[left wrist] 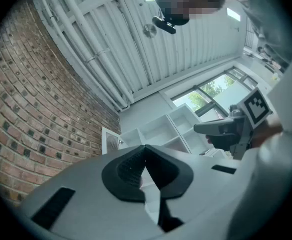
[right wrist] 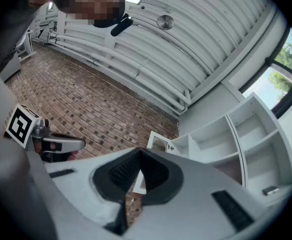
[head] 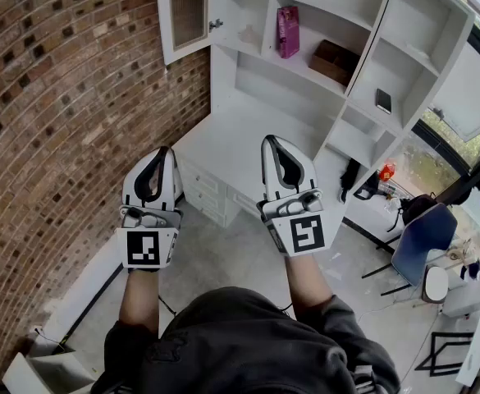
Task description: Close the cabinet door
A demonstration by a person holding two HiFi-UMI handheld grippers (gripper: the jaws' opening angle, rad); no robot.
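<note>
Cabinet door [head: 185,13] stands open at the top left of the white shelf unit [head: 260,89], swung out beside the brick wall [head: 59,113]. Left gripper [head: 166,151] and right gripper [head: 271,141]: fingers pressed together, empty, well apart from the door.

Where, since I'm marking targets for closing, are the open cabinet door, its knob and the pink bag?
cabinet door [head: 187,11], head view, middle of its inset panel.
door knob [head: 216,25], head view, on the knob itself, by the door's right edge.
pink bag [head: 287,31], head view, middle of its front face.
</note>
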